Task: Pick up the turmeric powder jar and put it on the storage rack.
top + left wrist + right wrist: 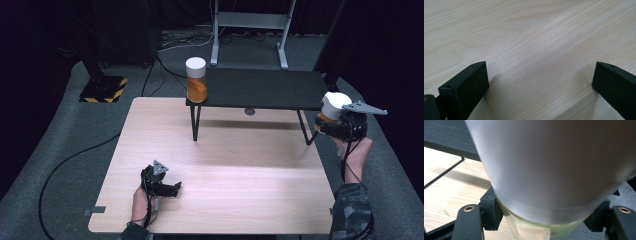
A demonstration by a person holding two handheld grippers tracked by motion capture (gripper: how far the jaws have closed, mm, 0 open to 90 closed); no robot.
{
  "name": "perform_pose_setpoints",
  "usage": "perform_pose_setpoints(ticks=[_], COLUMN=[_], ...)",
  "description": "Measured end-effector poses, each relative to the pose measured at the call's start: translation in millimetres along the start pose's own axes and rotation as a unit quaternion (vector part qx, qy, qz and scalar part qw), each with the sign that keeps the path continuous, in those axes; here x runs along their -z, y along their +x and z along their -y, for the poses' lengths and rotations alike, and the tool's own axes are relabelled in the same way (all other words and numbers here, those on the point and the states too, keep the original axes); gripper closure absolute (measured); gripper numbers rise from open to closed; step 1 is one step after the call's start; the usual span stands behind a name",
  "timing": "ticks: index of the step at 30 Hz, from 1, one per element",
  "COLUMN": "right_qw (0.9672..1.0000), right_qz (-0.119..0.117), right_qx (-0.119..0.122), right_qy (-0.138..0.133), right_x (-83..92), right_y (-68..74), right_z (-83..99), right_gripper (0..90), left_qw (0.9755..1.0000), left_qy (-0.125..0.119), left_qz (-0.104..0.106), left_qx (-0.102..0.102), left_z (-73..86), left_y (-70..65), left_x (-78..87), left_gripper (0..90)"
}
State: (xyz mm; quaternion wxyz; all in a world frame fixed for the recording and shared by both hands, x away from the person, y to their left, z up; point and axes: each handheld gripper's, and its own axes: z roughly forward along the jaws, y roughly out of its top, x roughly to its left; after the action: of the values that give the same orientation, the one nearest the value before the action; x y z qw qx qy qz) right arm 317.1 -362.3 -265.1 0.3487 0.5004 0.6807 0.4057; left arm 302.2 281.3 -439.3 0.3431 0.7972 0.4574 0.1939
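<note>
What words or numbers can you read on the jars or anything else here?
None can be read.
The jar on the black shelf shows no label.
The jar in the right gripper shows no print on its white lid.
The yellow-black striped plate on the floor bears stripes, no words.

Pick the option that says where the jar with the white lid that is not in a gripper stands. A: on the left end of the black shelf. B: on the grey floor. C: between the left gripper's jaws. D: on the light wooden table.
A: the free jar stands upright on the left end of the black shelf.
</note>
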Motion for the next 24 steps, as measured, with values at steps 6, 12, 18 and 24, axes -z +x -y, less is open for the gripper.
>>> perform_pose_setpoints(ticks=[6, 12, 18, 24], right_qw=[1.0000, 1.0000, 1.0000, 1.0000], right_qz=[0.002, 0.002, 0.004, 0.005], right_qx=[0.004, 0.004, 0.004, -0.001], right_qy=[-0.003, -0.004, -0.005, -0.006], right_x=[2.2, 4.2, 4.0, 2.5], right_y=[-0.6, -1.9, -3.9, -6.7], right_z=[-7.5, -16.0, -24.9, -30.1], right_gripper=[29.7, 29.7, 29.7, 29.7], left_qw=[1.0000, 1.0000, 1.0000, 1.0000], left_qy=[0.000, 0.000, 0.000, 0.000], left_qz=[0.000, 0.000, 0.000, 0.000], left_qx=[0.000, 0.000, 0.000, 0.000], left_z=[0.0, 0.0, 0.0, 0.0], left_y=[0.0, 0.0, -0.1, 0.0], left_x=[0.0, 0.0, 0.0, 0.0], left_gripper=[0.1, 0.1, 0.1, 0.1])
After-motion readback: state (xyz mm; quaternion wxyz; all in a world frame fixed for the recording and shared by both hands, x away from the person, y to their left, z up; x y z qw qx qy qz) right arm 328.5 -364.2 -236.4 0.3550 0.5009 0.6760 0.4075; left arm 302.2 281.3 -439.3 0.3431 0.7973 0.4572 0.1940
